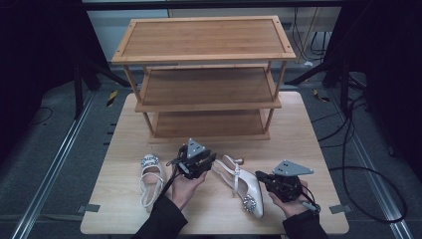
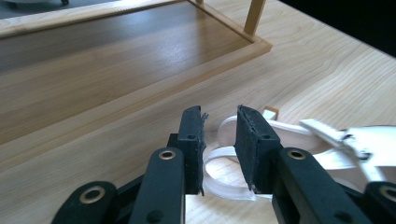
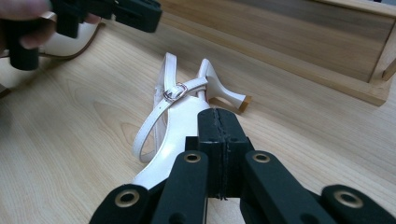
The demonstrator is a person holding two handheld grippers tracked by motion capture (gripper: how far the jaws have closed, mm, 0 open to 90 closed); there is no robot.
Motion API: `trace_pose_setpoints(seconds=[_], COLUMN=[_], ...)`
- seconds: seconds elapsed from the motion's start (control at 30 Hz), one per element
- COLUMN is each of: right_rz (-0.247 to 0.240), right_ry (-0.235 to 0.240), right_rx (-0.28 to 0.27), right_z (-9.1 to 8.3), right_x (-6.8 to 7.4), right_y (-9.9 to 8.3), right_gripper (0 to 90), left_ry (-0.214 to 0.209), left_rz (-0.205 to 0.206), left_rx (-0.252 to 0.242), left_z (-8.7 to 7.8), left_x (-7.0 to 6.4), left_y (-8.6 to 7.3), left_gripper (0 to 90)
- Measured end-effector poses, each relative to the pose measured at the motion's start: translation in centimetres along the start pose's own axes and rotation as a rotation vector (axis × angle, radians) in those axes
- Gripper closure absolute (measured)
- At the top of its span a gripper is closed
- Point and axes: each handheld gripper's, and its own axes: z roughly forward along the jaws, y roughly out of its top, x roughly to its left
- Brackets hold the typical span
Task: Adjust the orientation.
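My left gripper hovers with its jaws slightly spread beside the heel strap of the right-hand white shoe, which lies on its side on the table. My right gripper, jaws pressed together on nothing, sits just right of that shoe's toe. No readable writing. Another white shoe lies left; the bamboo rack stands far behind.

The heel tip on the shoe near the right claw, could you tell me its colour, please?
Tan, on a white heel; the right gripper view shows it best.
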Motion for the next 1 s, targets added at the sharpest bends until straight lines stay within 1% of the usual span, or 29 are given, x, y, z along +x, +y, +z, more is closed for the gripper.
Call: trace_pose_setpoints(seconds=[0.07,0.13,0.23,0.3,0.37,0.4,0.47,0.57,0.67,0.77,0.87,0.9,0.93,1.0], right_rz=[0.0,-0.008,-0.002,-0.001,-0.01,-0.01,-0.017,-0.025,-0.019,-0.019,-0.02,-0.024,-0.022,-0.02], right_ry=[0.007,0.007,0.008,0.011,0.017,0.02,0.019,0.009,0.014,0.015,0.018,0.012,0.009,-0.002], right_rx=[0.001,0.004,0.006,0.004,0.002,0.003,0.012,0.033,0.031,0.031,0.031,0.033,0.033,0.034], right_z=[0.1,0.1,0.2,0.2,0.3,0.4,0.7,1.0,1.0,1.1,1.0,0.9,0.9,0.7], right_x=[0.1,0.2,0.2,0.3,0.6,0.7,0.8,0.8,0.7,0.6,0.5,0.4,0.3,0.1], right_y=[0.0,0.0,-0.1,-0.1,0.0,0.0,0.0,-0.3,-0.3,-0.4,-0.5,-0.5,-0.6,-0.7], right_gripper=[90.0,90.0,90.0,90.0,90.0,90.0,90.0,90.0,90.0,90.0,90.0,90.0,90.0,90.0], left_ry=[-0.005,-0.012,-0.013,-0.014,-0.01,-0.01,-0.009,-0.001,0.001,-0.009,-0.02,-0.018,-0.016,-0.022], left_rz=[0.002,0.001,0.003,0.008,0.008,0.007,0.021,0.022,0.015,0.019,0.024,0.029,0.028,0.012], left_rx=[0.016,0.017,0.029,0.05,0.075,0.076,0.087,0.087,0.088,0.082,0.076,0.084,0.087,0.083], left_z=[0.3,0.4,0.5,0.7,0.9,1.0,1.1,1.3,1.4,1.4,1.5,1.6,1.7,1.8], left_x=[0.1,0.2,0.4,0.5,0.6,0.6,0.5,0.6,0.8,0.7,0.4,0.4,0.4,0.4], left_y=[-0.3,-0.6,-1.1,-1.5,-1.9,-1.9,-2.0,-2.1,-2.1,-2.1,-2.1,-2.1,-2.1,-2.2], left_gripper=[69.4,68.7,67.9,66.3,65.7,65.6,65.7,66.8,70.6,71.0,73.9,74.0,74.0,74.0])
